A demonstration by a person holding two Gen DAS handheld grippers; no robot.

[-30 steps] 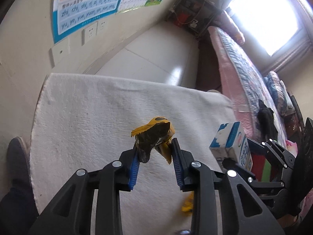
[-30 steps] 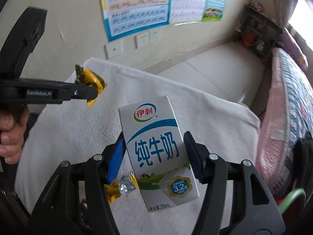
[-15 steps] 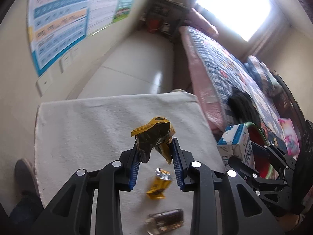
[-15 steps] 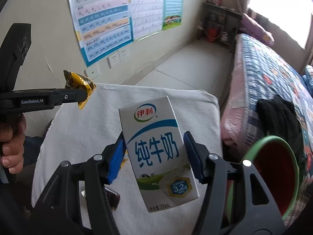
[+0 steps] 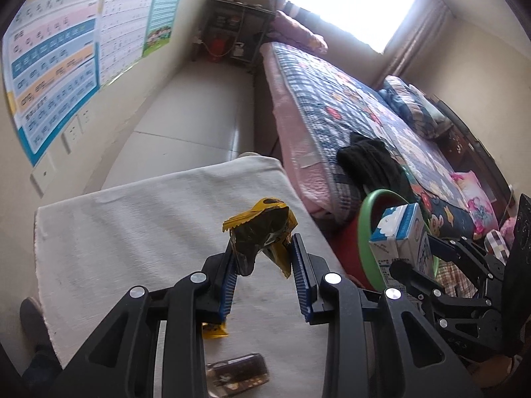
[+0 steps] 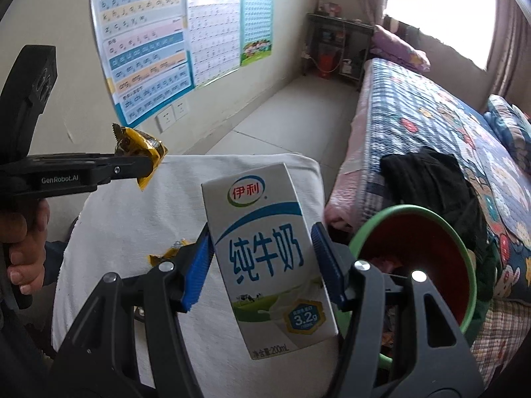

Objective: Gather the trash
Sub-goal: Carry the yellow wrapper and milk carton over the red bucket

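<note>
Yellow wrapper (image 5: 262,232) pinched in my left gripper (image 5: 265,277) above the towel-covered table's (image 5: 132,225) right edge; my right gripper (image 6: 262,265) clamps a milk carton (image 6: 265,252) beside the green-rimmed bin (image 6: 458,265).

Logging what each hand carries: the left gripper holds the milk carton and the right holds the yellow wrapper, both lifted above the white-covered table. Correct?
Swapped. The left gripper is clamped on the yellow wrapper, as the left wrist view shows; the right gripper holds the milk carton. Both are above the white-covered table.
</note>
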